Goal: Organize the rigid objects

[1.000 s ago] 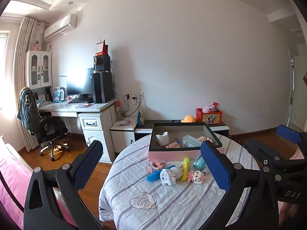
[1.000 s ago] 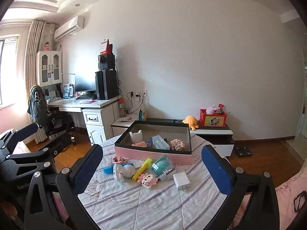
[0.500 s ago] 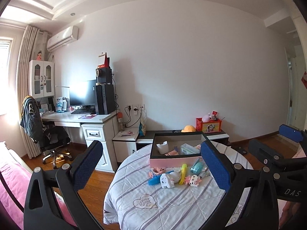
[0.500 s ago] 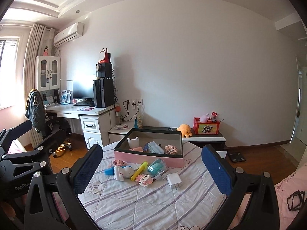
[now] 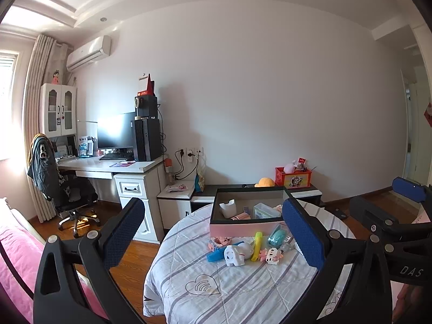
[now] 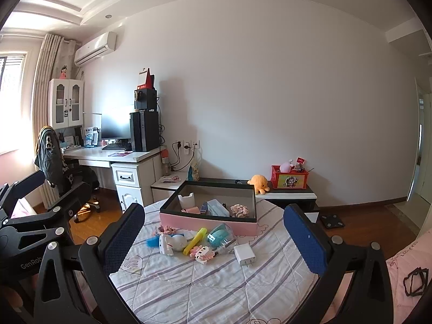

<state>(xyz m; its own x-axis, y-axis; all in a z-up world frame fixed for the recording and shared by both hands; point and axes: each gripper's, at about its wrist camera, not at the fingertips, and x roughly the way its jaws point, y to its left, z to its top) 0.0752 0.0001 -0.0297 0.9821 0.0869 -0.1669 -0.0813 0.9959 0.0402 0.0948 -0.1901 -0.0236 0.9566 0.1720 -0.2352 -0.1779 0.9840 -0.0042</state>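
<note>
A pink box [image 6: 208, 222] with a dark rim stands on a round table with a striped quilt cover [image 6: 205, 291]; it also shows in the left wrist view [image 5: 245, 226]. Several small items lie inside it. In front of it lie a white toy figure [image 6: 172, 243], a yellow stick [image 6: 195, 241], a teal round case [image 6: 220, 236], a pink block toy [image 6: 203, 253], a blue piece [image 6: 151, 241] and a white charger [image 6: 245, 254]. My left gripper [image 5: 213, 232] and right gripper [image 6: 213, 232] are both open and empty, held back from the table.
A white desk [image 6: 118, 159] with monitor and computer tower stands at the back left, with an office chair [image 6: 67, 178] beside it. A low cabinet [image 6: 286, 194] holds a red box and an orange plush. A pink bed [image 5: 16, 264] lies left; wooden floor surrounds the table.
Both grippers have pulled back and tilted up from the table, so the box and toys look smaller and lower. Nothing on the table has moved.
</note>
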